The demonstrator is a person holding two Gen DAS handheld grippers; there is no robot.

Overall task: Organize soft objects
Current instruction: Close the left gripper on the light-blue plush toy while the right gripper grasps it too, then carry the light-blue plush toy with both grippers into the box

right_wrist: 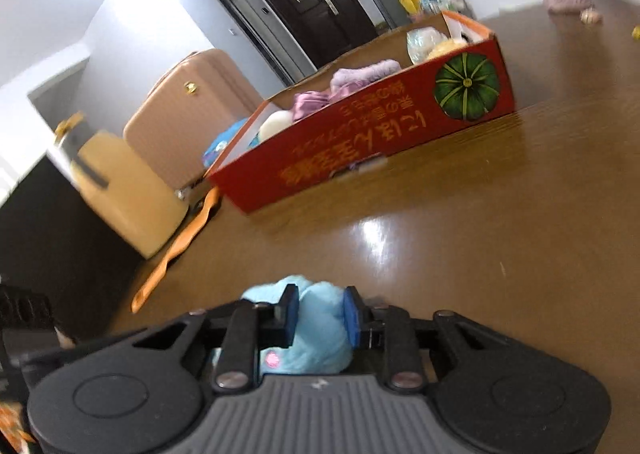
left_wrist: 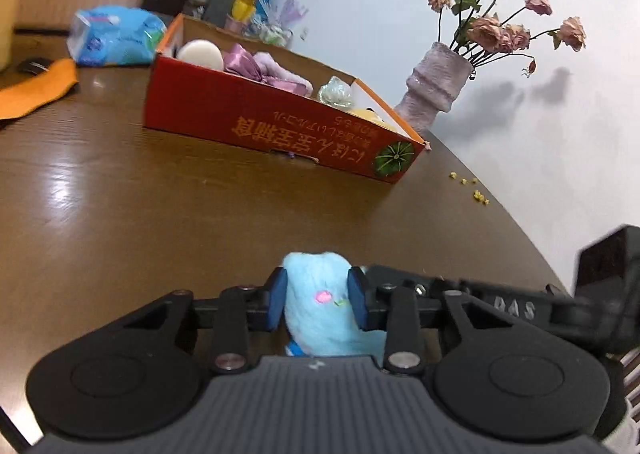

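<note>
both tongs [left_wrist: 317, 299] [right_wrist: 318, 314] clamped on blue plush [left_wrist: 316, 314] [right_wrist: 320, 334]

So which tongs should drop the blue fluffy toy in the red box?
Hard to pick: both the left tongs and right tongs pinch the blue toy. Probably left; the box looks a bit nearer and its open top shows more in that view.

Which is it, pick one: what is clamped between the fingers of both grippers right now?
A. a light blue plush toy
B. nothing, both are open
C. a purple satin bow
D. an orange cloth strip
A. The left gripper and the right gripper each have their blue pads pressed into the light blue plush toy, while the red cardboard box sits farther back on the brown table.
</note>
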